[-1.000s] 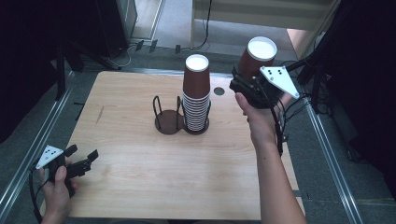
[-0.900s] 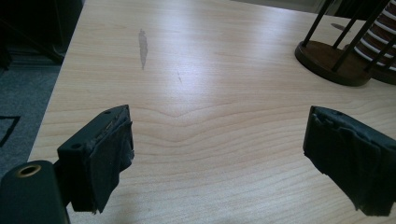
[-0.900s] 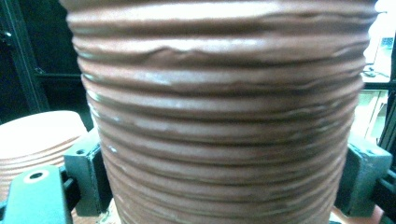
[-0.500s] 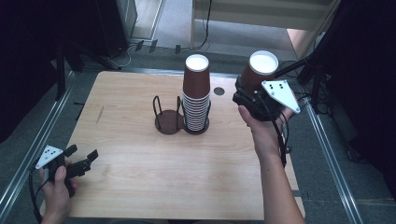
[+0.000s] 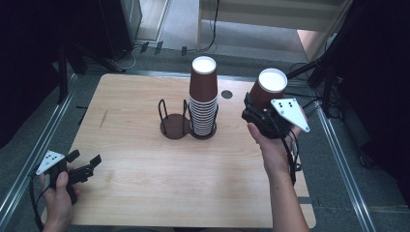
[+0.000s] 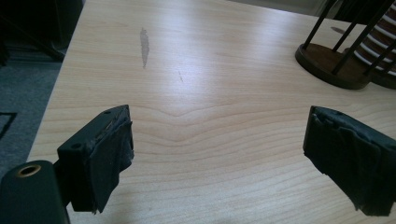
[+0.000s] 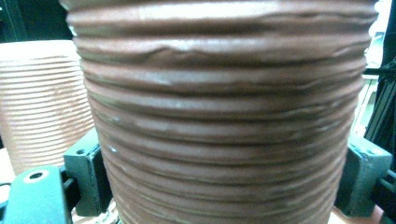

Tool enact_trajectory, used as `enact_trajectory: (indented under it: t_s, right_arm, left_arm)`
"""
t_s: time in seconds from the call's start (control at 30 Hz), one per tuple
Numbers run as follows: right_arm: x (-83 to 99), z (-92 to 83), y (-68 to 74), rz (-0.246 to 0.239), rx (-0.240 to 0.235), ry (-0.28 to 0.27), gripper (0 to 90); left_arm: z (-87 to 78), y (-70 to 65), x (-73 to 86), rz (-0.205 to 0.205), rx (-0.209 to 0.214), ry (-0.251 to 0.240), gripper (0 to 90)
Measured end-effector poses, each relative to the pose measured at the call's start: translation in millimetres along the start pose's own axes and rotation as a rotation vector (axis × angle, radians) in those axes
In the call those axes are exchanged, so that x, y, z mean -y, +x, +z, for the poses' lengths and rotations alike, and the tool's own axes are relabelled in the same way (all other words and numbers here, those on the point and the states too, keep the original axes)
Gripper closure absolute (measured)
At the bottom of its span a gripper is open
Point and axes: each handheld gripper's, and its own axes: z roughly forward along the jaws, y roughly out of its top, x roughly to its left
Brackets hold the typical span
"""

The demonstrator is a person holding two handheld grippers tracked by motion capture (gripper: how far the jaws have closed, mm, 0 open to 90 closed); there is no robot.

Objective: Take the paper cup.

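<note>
A tall stack of brown ribbed paper cups (image 5: 203, 104), bottoms up, stands in one ring of a dark wire cup holder (image 5: 173, 126) at the table's middle. My right gripper (image 5: 256, 113) is shut on a short stack of the same cups (image 5: 269, 87), held bottom up just right of the tall stack and above the table. In the right gripper view these held cups (image 7: 224, 116) sit between both pads (image 7: 86, 179), with the tall stack (image 7: 42, 102) behind at left. My left gripper (image 5: 87, 164) rests open at the front left corner, its jaws (image 6: 219, 154) wide apart over bare wood.
The holder's other ring is empty; its base (image 6: 329, 65) shows at the upper right in the left gripper view. A small dark hole (image 5: 226, 94) marks the wooden table (image 5: 145, 183) behind the stack. Metal rails run along both table sides.
My right hand has come down and slightly toward the near side with the cups in its jaws. The left hand and the tall stack have stayed put.
</note>
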Motion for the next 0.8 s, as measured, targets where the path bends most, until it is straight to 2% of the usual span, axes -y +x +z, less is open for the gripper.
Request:
enact_trajectory:
  t_s: [0.17,0.27,0.37,0.47,0.6,0.67,0.8]
  right_arm:
    - [9.8,-4.9,-0.8,0.028,-0.014,0.013,13.0]
    - [15.3,-8.2,-0.6,0.02,-0.016,0.013,13.1]
    - [20.7,-11.0,0.0,0.019,-0.018,0.019,13.1]
    - [27.5,-13.0,1.4,0.022,-0.033,0.031,13.1]
    - [37.6,-14.9,3.2,0.006,-0.047,0.051,13.1]
    - [43.5,-17.0,4.1,0.004,-0.055,0.063,13.1]
    - [53.5,-20.3,3.9,0.005,-0.061,0.075,13.1]
  left_arm:
    - [0.6,-0.1,-0.3,-0.003,0.001,0.01,9.1]
    - [0.7,0.2,-0.5,-0.005,-0.006,0.015,9.1]
    - [0.5,-0.9,-0.4,0.008,-0.018,0.014,9.1]
    - [1.4,-3.4,-1.4,0.039,-0.044,0.015,9.1]
    - [1.3,-4.3,-3.7,0.047,-0.042,0.022,9.1]
    - [1.0,-5.2,-7.2,0.027,-0.028,0.01,9.1]
    - [1.0,-10.2,-16.1,0.024,-0.006,-0.007,9.1]
